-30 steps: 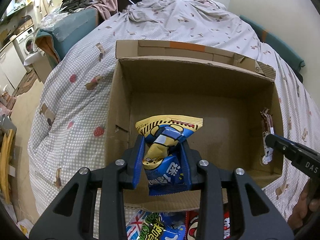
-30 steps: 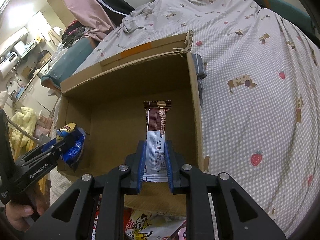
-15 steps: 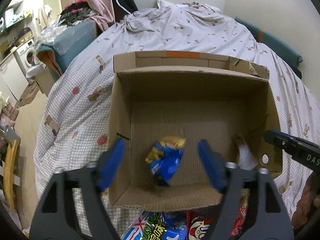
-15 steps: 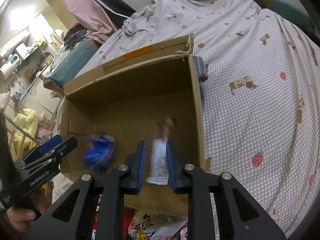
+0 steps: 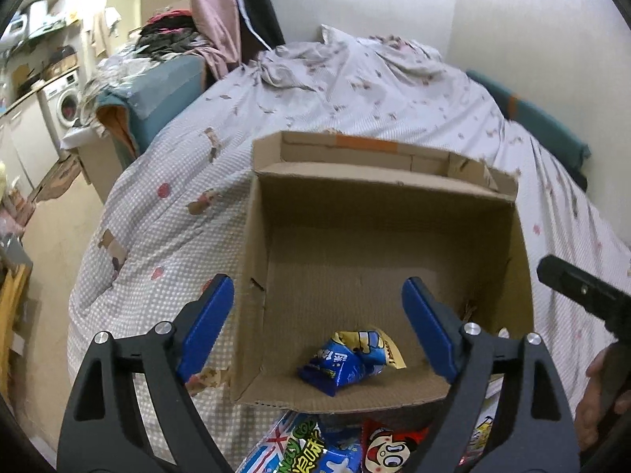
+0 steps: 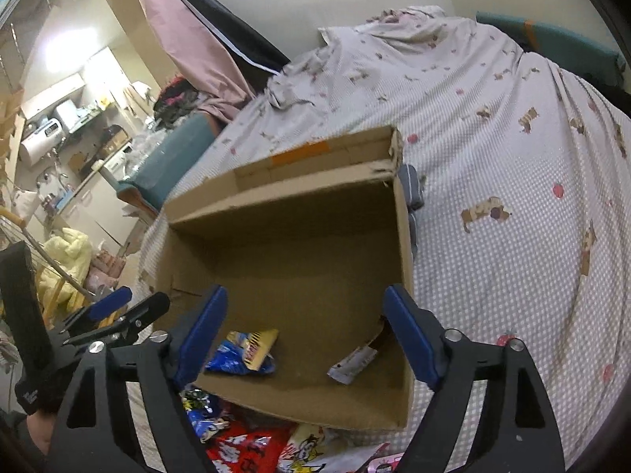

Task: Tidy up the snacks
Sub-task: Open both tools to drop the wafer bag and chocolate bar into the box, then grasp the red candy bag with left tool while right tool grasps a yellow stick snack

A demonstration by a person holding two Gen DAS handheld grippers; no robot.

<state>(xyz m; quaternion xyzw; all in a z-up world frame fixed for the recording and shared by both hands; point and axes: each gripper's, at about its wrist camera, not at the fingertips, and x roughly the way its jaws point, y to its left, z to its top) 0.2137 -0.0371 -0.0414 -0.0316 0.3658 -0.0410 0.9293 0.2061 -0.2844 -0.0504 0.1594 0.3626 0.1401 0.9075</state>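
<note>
Left wrist view has the left gripper (image 5: pixel 317 329) spread wide with nothing between its blue pads, hanging over the near edge of an open brown cardboard box (image 5: pixel 394 213) that sits on a bed covered in a grey checked quilt with little dogs and strawberries (image 5: pixel 177 213). Crumpled blue and yellow snack bag (image 5: pixel 349 358) is lying on the box floor around 6 o'clock, close to the near wall. Right wrist view shows the right gripper (image 6: pixel 303 337) just as wide and empty too, with a slim brown and white wrapper bar (image 6: pixel 357 358) on the box floor at about 5 o'clock, right by the right-hand wall and well apart from the blue bag (image 6: pixel 244 352). More colourful snack packets (image 6: pixel 252 447) are piled on the bed just in front of the box. Room's pretty cluttered: a white washing machine (image 5: pixel 65 104) off at 10 o'clock, a pink curtain (image 5: pixel 211 12) at 11, a teal cushion thing (image 5: pixel 165 94) beside the bed, plain white wall (image 5: pixel 394 0) behind.
</note>
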